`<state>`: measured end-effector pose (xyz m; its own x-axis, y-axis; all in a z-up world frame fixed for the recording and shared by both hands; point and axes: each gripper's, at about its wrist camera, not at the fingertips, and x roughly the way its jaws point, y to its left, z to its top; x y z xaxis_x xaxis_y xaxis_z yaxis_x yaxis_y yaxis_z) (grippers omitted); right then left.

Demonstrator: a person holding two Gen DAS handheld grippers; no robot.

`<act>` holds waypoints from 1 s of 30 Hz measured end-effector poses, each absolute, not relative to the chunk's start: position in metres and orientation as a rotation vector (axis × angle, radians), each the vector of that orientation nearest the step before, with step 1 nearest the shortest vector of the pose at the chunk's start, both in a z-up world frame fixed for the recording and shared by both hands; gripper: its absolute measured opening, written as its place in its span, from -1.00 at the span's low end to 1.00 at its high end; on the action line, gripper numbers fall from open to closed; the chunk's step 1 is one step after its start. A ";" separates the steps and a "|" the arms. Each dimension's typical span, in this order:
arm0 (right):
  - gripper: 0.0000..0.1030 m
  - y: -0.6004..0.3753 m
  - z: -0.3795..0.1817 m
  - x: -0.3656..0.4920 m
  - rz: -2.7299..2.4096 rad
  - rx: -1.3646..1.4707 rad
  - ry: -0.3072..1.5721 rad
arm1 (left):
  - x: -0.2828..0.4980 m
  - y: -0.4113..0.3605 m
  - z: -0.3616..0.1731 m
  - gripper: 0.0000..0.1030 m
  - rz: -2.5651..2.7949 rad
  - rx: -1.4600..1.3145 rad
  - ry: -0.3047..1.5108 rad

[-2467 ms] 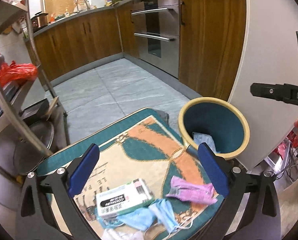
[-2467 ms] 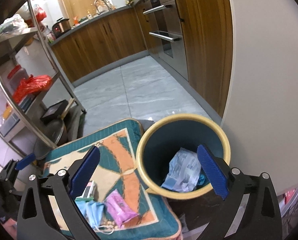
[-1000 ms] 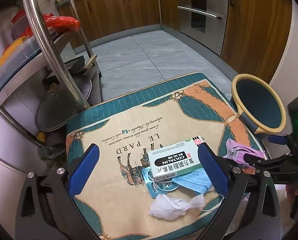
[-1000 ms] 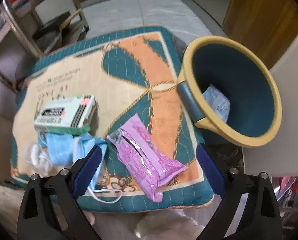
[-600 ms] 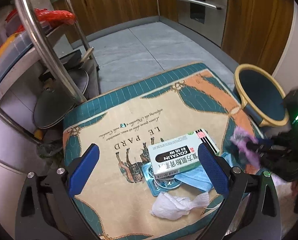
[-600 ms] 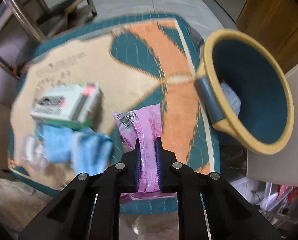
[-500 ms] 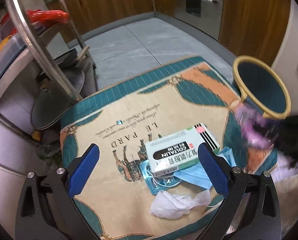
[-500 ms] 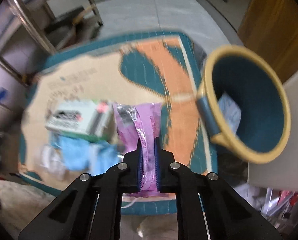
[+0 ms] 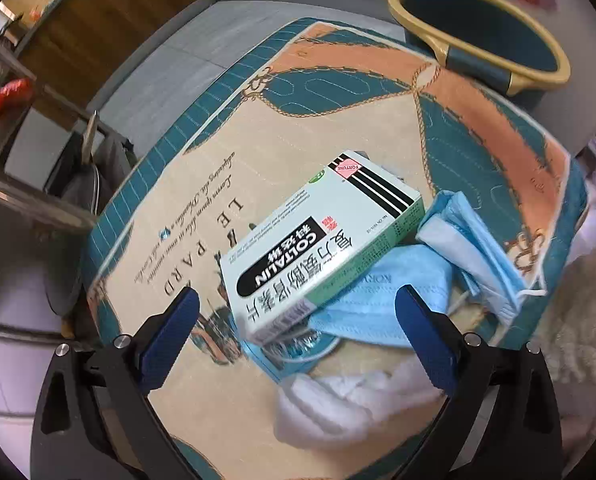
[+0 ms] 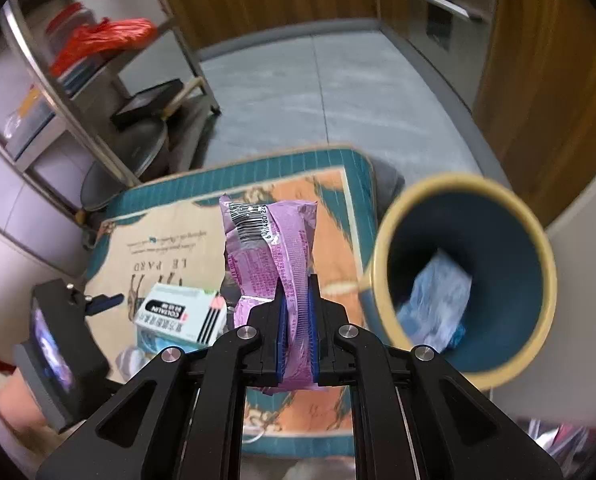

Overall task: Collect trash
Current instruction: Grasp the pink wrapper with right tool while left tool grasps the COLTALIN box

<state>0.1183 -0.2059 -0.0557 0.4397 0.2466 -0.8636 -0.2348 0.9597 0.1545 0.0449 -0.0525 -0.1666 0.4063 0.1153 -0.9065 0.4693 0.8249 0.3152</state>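
**Purple wrapper lifted beside the bin**

A quilted mat (image 9: 338, 128) in teal, orange and cream, printed with "LE PARD", covers the table and carries the trash. Just off its far right corner stands a round bin (image 10: 464, 280), dark blue inside with a yellow rim; a pale blue plastic packet (image 10: 438, 308) lies at its bottom.

The right tongs (image 10: 296, 312) are clamped on a purple snack wrapper (image 10: 270, 244), which stands upright out of the blue pads, barcode at the top, clear of the mat and just left of the bin's rim in the right wrist view.

The left tongs (image 9: 296, 324) hang wide apart above the remaining pile, gripping nothing. Between their blue pads lies a white and green medicine box (image 9: 322, 240), resting aslant on a blue face mask (image 9: 382, 300). A second folded blue mask (image 9: 474, 240) sits just to the right, its white ear loop reaching the mat's edge. A crumpled white tissue (image 9: 350, 404) lies nearest the left camera, blurred. Under the box's near corner a blister pack (image 9: 294, 348) partly shows.
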 end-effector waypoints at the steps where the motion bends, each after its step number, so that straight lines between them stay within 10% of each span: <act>1: -0.80 -0.204 -0.056 0.118 0.308 0.011 1.075 | 0.047 -0.054 -0.169 0.88 -0.237 0.598 1.146; 10: -0.80 -0.209 -0.057 0.119 0.338 0.041 1.091 | 0.057 -0.062 -0.185 0.86 -0.238 0.678 1.150; 16: -0.80 -0.220 -0.057 0.119 0.318 0.071 1.088 | 0.056 -0.073 -0.184 -0.14 -0.287 0.719 1.139; 30: -0.80 -0.228 -0.053 0.118 0.314 0.094 1.074 | 0.085 -0.052 -0.123 -0.56 -0.240 0.479 1.050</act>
